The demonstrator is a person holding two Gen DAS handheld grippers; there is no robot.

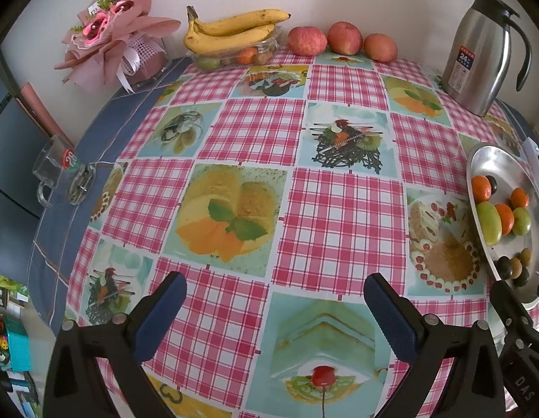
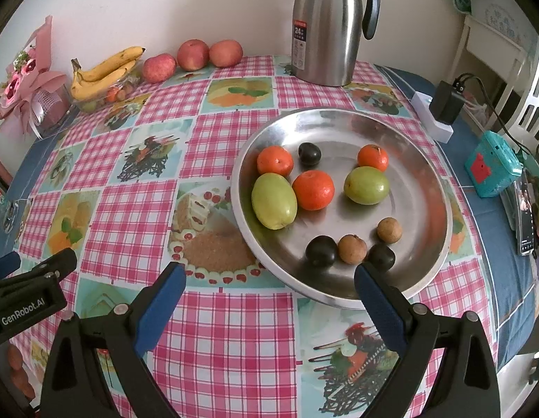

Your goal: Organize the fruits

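Note:
A steel plate holds oranges, two green fruits, dark plums and small brown fruits; it also shows at the right edge of the left wrist view. My right gripper is open and empty, just in front of the plate's near rim. My left gripper is open and empty over the checked tablecloth, left of the plate. At the back stand bananas on a clear fruit box and three apples.
A steel thermos jug stands behind the plate. A pink bouquet and a glass mug are at the left. A charger on a power strip, a teal box and a phone lie at the right.

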